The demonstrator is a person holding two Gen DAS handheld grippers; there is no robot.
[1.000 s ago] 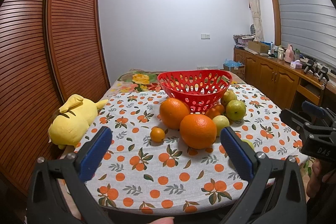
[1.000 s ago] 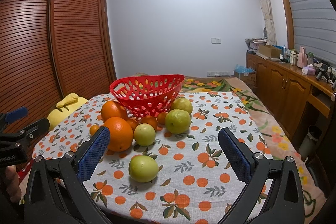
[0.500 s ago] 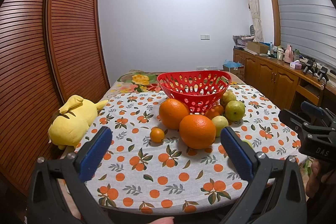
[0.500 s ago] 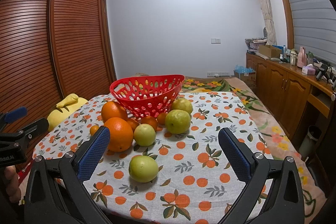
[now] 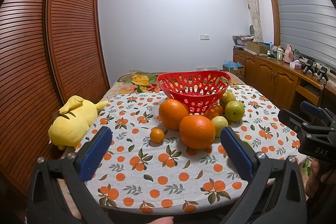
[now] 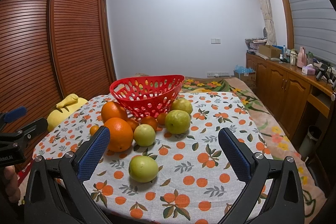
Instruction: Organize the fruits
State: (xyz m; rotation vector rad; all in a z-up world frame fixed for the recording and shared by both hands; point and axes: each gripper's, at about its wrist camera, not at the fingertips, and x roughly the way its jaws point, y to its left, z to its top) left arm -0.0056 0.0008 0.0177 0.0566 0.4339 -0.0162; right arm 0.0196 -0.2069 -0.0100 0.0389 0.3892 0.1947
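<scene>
Sitting on an orange-print counter [image 5: 159, 169]: a red perforated basket [image 5: 194, 90] toward the back, oranges [image 5: 197, 132], small tangerines [image 5: 156, 135] and green pears [image 6: 177, 121] crowding just in front of it. Lying apart, nearest: one pale green apple [image 6: 143, 168]. Hovering at the near edge, left tool [image 5: 166, 150] and right tool [image 6: 163, 153], both spread wide, gripping nothing. Resting at the left edge: a yellow plush toy [image 5: 72, 120].

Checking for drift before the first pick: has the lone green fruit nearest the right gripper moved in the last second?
No. The green fruit sits on the same spot of the orange-print tablecloth, same offset from the red basket.
</scene>
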